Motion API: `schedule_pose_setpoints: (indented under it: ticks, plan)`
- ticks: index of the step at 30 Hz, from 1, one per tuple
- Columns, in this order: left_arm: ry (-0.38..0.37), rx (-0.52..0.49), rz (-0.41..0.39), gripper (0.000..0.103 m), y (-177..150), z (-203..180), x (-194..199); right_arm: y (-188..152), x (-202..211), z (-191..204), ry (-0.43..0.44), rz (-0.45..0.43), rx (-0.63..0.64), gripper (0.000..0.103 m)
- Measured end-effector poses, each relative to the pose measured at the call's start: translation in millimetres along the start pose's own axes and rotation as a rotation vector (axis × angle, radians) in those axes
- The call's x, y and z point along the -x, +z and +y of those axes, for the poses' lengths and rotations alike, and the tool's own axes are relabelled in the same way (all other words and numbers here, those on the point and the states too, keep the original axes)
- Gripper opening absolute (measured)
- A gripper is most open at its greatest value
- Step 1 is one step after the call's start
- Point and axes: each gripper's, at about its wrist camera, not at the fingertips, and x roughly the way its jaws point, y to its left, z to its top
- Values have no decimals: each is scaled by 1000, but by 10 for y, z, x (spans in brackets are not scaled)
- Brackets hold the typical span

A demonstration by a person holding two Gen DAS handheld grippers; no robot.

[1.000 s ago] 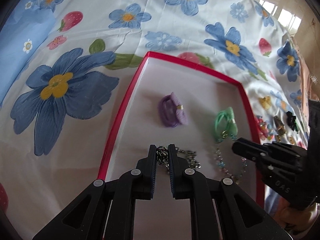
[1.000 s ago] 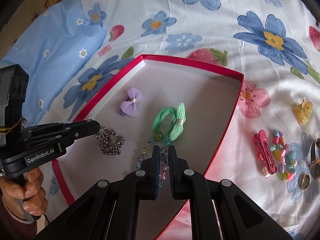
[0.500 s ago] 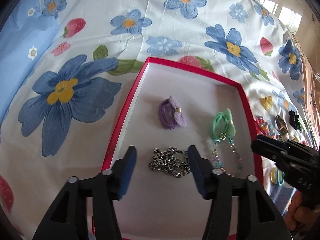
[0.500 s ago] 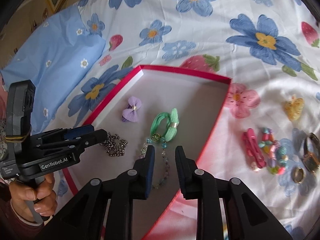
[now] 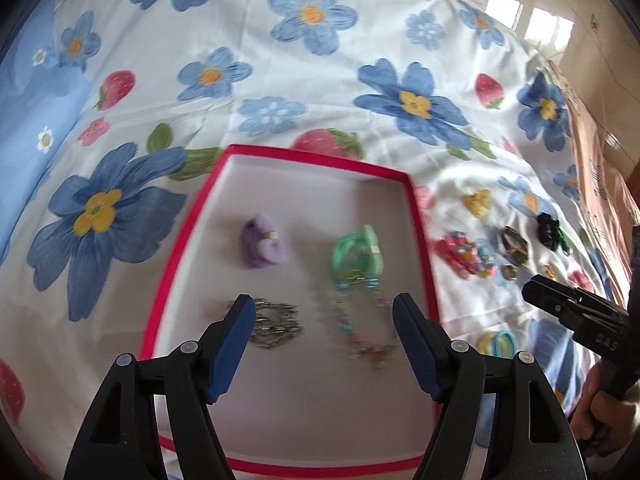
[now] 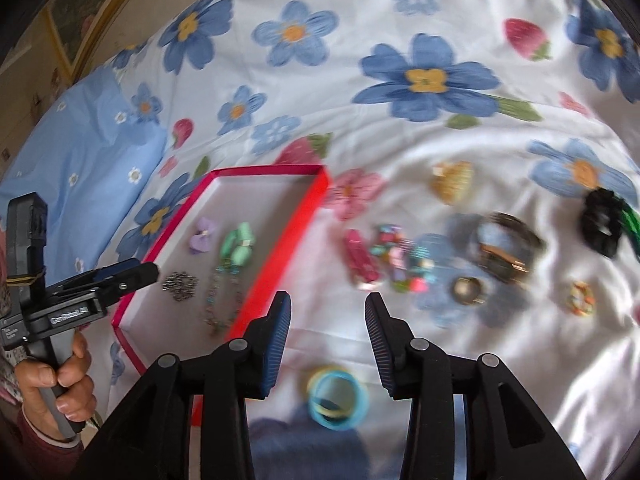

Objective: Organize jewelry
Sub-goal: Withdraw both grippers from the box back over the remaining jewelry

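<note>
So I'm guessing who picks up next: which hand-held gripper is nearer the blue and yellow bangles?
Right. The right hand-held gripper hangs open just above the bangles on the sheet. The left hand-held gripper is open over the red tray, farther away.

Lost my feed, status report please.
Left gripper open above silver chain in red tray. Right gripper open, empty, over blue-yellow bangles. Nothing obstructing.

Home bedroom: floral bedsheet, blue pillow, framed picture.
</note>
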Motion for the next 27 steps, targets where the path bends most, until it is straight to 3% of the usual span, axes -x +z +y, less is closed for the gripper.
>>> schedule_pose_setpoints:
  ticks: [16, 27]
  plan:
    - [-62, -127, 34, 72, 204, -630, -221, -99, 313, -659, -87, -33, -59, 41]
    - [-119, -219, 82, 72, 664, -1064, -772, 160, 81, -912, -82, 5, 64, 41]
